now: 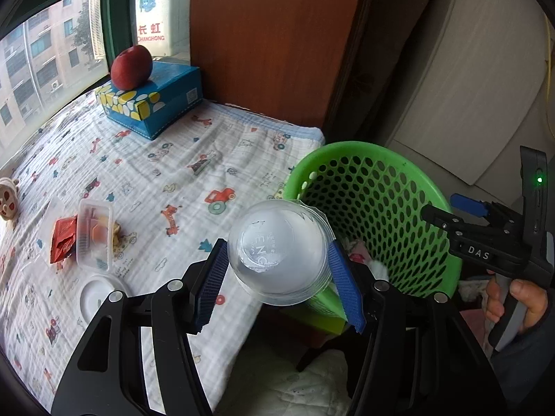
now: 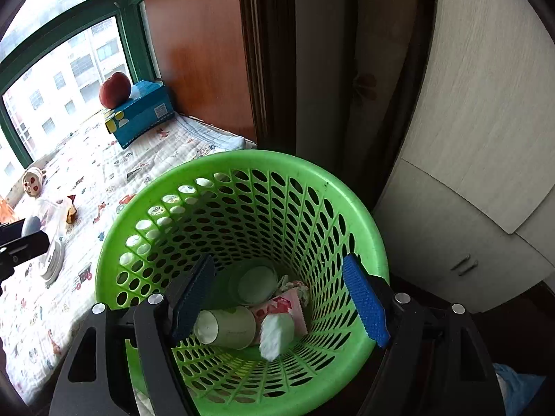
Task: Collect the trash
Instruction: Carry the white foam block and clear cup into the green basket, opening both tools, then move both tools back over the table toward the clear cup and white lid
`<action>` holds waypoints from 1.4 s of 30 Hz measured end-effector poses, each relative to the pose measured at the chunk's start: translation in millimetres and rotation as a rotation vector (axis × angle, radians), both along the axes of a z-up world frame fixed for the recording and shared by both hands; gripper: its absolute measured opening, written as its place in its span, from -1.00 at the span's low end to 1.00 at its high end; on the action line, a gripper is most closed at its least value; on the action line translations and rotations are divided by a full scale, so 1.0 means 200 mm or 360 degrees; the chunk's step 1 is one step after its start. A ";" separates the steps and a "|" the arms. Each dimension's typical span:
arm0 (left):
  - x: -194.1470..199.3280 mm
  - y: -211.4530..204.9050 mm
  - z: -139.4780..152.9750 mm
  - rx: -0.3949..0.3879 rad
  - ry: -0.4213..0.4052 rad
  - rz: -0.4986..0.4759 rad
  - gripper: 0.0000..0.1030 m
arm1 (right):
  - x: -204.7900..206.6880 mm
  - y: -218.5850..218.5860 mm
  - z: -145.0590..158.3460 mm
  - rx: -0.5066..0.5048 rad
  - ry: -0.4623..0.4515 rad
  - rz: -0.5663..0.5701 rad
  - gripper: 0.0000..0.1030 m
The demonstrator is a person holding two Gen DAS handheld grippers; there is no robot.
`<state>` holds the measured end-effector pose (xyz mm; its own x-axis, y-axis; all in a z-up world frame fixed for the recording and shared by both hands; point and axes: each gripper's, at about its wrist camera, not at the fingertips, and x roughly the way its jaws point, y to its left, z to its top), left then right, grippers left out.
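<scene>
The left gripper (image 1: pixel 277 270) has its jaws clamped on a clear cup (image 1: pixel 279 253), held just beside the green basket (image 1: pixel 374 159). Best carry it over the rim before letting go. The right gripper (image 2: pixel 277 298) hangs over the basket, jaws apart. Readable: "CHANGHONG" on a sign (image 1: pixel 151 31); "DAS" on the right gripper.

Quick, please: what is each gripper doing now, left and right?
Left gripper: shut on the clear plastic cup.
Right gripper: open, empty, over the green basket.
</scene>
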<state>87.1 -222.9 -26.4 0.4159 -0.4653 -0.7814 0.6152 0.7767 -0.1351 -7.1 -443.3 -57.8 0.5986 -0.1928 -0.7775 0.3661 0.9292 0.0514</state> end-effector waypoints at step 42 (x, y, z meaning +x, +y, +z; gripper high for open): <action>0.01 0.21 -0.10 0.0069 0.0039 0.0213 0.46 | -0.08 0.22 0.08 0.0171 -0.0139 0.0160 0.46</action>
